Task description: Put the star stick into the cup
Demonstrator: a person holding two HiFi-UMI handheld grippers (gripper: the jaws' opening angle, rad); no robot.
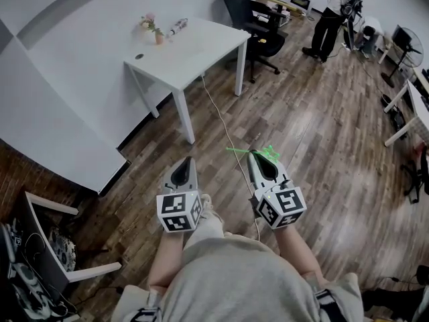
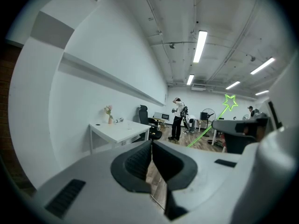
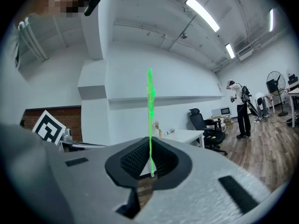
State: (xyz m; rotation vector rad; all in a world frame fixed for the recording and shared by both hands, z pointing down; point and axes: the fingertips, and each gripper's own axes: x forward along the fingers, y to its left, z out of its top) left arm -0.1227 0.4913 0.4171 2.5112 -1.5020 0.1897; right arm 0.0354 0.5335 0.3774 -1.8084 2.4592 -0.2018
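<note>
Star stick [image 3: 150, 115] sat pinched near one end between the closed fingers of the right gripper [image 1: 253, 154], above the wooden floor [image 1: 322, 146]. The left gripper [image 1: 186, 161] had its fingers pressed together on nothing, well apart from the white counter [image 1: 194, 52].

The star stick's [image 1: 238, 151] near end was hidden behind the right gripper [image 1: 259, 155] in the head view. The small items [image 1: 159, 35] on the far white table [image 1: 198, 51] were too small to tell.

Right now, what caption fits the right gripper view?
The right tongs shut on the thin green star stick, with a white table and chair behind.
</note>
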